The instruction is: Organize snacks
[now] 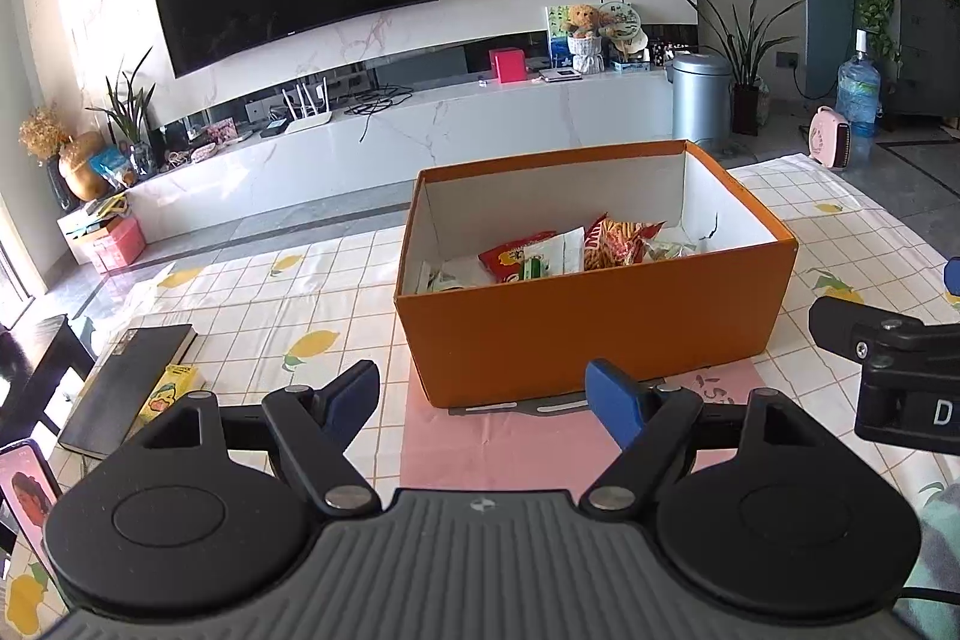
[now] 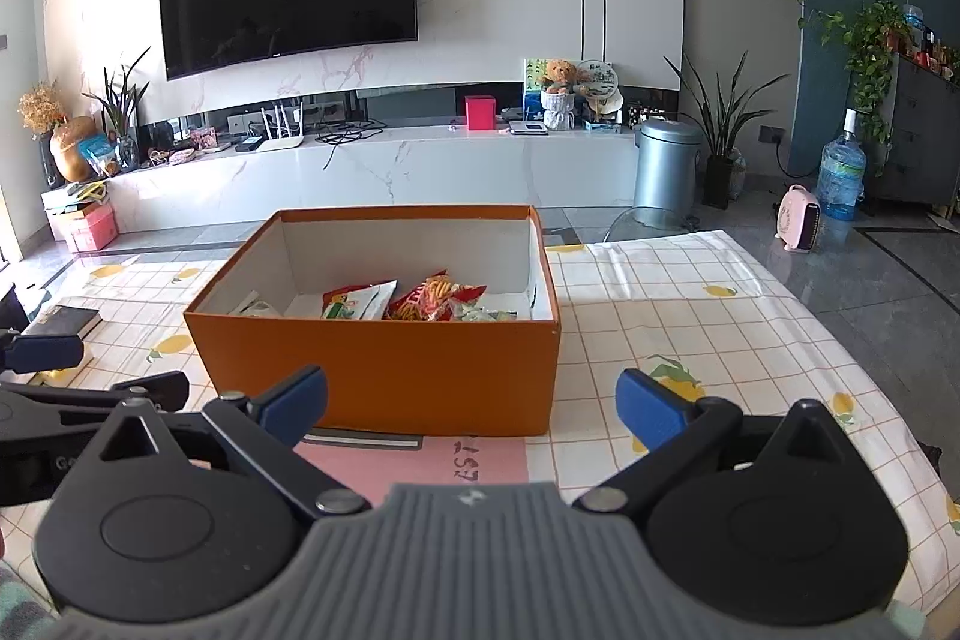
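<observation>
An open orange box stands on the lemon-print tablecloth; it also shows in the right wrist view. Inside lie several snack packets, red, white and green, seen too in the right wrist view. My left gripper is open and empty, just in front of the box's near wall. My right gripper is open and empty, also in front of the box. The right gripper shows at the right edge of the left wrist view.
A pink sheet lies under the box's near edge. A dark book and a yellow card lie at the table's left, a phone at the near left. The tablecloth extends right of the box.
</observation>
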{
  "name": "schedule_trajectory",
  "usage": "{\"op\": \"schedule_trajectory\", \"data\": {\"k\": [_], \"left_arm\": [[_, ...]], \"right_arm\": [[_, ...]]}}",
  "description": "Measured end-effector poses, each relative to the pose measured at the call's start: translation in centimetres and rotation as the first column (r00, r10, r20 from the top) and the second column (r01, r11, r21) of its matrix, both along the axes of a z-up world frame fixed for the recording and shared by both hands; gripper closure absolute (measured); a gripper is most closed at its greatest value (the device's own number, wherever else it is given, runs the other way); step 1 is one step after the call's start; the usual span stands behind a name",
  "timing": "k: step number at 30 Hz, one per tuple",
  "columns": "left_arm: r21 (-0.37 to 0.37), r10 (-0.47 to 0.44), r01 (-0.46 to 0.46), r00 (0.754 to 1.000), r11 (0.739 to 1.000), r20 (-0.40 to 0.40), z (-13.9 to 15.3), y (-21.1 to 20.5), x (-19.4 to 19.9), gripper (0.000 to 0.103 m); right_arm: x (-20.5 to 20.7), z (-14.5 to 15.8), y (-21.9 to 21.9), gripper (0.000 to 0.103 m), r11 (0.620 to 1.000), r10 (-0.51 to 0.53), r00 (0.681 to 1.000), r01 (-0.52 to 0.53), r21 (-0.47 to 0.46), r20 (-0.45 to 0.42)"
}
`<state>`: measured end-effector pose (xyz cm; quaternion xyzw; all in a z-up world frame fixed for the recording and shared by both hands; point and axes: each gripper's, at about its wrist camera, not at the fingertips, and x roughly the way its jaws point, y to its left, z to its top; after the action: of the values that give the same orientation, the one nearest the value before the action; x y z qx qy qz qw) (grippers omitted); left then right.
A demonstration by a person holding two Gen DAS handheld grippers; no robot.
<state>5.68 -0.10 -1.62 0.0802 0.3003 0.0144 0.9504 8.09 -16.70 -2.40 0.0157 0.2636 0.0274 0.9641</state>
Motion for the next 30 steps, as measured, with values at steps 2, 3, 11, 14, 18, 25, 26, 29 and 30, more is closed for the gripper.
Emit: {"op": "schedule_trajectory", "data": {"k": [2, 3, 11, 14, 18, 25, 26, 29, 30], "left_arm": [[-0.005, 0.001, -0.001, 1.000, 1.000, -0.010, -0.3, 0.2, 0.1, 0.011], [-0.007, 0.003, -0.003, 1.000, 1.000, -0.016, -0.4, 0.2, 0.0, 0.011], [-0.019, 0.001, -0.002, 1.000, 1.000, -0.029, -0.2, 0.5, -0.1, 0.011], [-0.025, -0.001, 0.000, 1.000, 1.000, -0.029, 0.1, 0.5, -0.2, 0.011], [-0.023, 0.000, 0.000, 1.000, 1.000, -0.027, 0.3, 0.4, -0.3, 0.011], [-0.027, 0.001, -0.001, 1.000, 1.000, -0.027, 0.4, 0.5, -0.3, 0.011], [-0.029, 0.001, -0.002, 1.000, 1.000, -0.027, 0.5, 0.4, -0.2, 0.011], [-0.029, 0.001, -0.002, 1.000, 1.000, -0.027, 0.6, 0.4, -0.3, 0.011], [-0.030, 0.002, -0.003, 1.000, 1.000, -0.027, 0.7, 0.4, -0.3, 0.011]], "right_arm": [[0.3, -0.4, 0.0, 0.004, 1.000, -0.002, 1.000, 0.002, -0.002, -0.012], [0.4, -0.6, 0.0, 0.004, 1.000, -0.002, 1.000, 0.002, 0.003, -0.018], [0.8, -0.7, 0.0, 0.004, 1.000, 0.000, 1.000, 0.000, 0.017, -0.025], [0.5, -0.6, 0.0, 0.004, 1.000, -0.001, 1.000, 0.002, 0.021, -0.022], [0.4, -0.5, -0.1, 0.004, 1.000, 0.000, 1.000, 0.000, 0.023, -0.013], [0.2, -0.4, -0.2, 0.004, 1.000, 0.001, 1.000, -0.001, 0.024, -0.008], [0.2, -0.4, -0.2, 0.004, 1.000, 0.001, 1.000, -0.001, 0.025, -0.008], [0.2, -0.4, -0.2, 0.004, 1.000, 0.002, 1.000, -0.001, 0.025, -0.008], [0.2, -0.4, -0.2, 0.004, 1.000, 0.002, 1.000, -0.002, 0.025, -0.008]]}}
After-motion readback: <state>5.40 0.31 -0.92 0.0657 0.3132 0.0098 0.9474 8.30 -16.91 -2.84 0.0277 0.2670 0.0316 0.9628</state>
